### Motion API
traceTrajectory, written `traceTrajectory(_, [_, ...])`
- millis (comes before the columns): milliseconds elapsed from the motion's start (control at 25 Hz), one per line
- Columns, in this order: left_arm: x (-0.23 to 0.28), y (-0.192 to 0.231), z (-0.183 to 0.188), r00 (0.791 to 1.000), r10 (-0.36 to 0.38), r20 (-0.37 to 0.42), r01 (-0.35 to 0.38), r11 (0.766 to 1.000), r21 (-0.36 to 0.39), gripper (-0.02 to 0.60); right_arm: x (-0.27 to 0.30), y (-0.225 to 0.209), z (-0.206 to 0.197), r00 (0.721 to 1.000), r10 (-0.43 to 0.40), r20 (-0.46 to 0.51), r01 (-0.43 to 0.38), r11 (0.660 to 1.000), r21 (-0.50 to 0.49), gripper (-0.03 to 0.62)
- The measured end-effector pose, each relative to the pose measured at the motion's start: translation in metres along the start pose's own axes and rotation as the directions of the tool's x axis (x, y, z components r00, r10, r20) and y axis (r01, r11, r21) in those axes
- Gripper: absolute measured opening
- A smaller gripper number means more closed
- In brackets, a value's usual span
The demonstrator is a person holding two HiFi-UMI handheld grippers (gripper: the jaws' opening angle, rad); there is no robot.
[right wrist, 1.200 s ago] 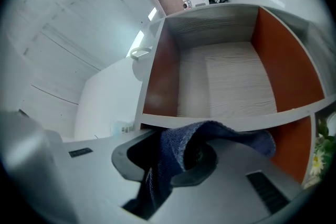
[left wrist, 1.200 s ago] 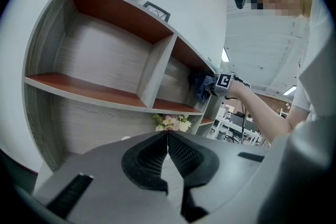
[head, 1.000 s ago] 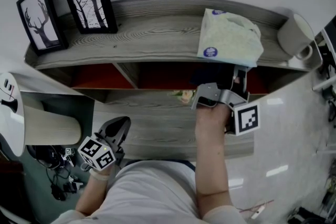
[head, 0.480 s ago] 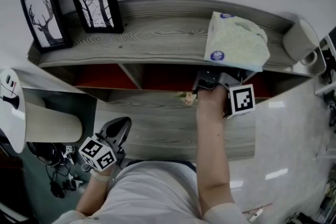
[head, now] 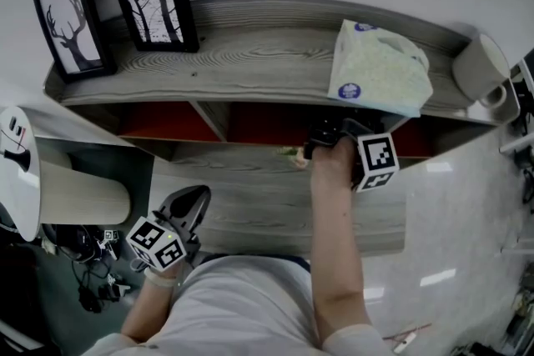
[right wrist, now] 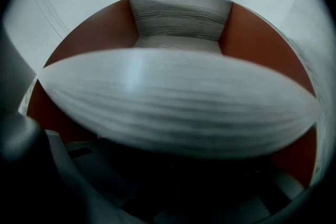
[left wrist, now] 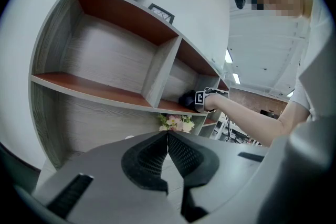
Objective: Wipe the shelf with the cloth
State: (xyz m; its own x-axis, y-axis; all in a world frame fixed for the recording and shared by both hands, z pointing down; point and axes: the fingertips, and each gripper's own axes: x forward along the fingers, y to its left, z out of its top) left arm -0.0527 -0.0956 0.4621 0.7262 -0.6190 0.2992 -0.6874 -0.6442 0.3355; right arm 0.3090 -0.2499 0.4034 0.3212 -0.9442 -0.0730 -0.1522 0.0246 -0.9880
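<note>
Cloth [left wrist: 187,98], clamped in right hand-held gripper [head: 327,132], occupies shelf compartment [head: 265,122].

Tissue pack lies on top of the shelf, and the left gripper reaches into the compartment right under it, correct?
Wrong gripper. The tissue pack lies on top of the shelf, but the right gripper reaches into the compartment under it, as the head view shows; the left gripper hangs low, outside the shelf.
</note>
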Motion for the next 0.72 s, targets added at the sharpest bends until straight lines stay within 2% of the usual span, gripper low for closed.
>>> traceTrajectory(320, [-0.002,0.0,-0.002,1.0,-0.001,0.006,0.001,1.0,-0.008,0.016,0.002,-0.005,-0.015,0.999,-0.028,-0.024,0.029,0.998,0.054,0.071])
traceTrajectory(720, [-0.011,0.004,-0.001,0.999,0.022,0.027,-0.022,1.0,-0.02,0.017,-0.004,0.002,-0.081,0.985,-0.018,-0.169,0.029,0.998,0.061,0.07])
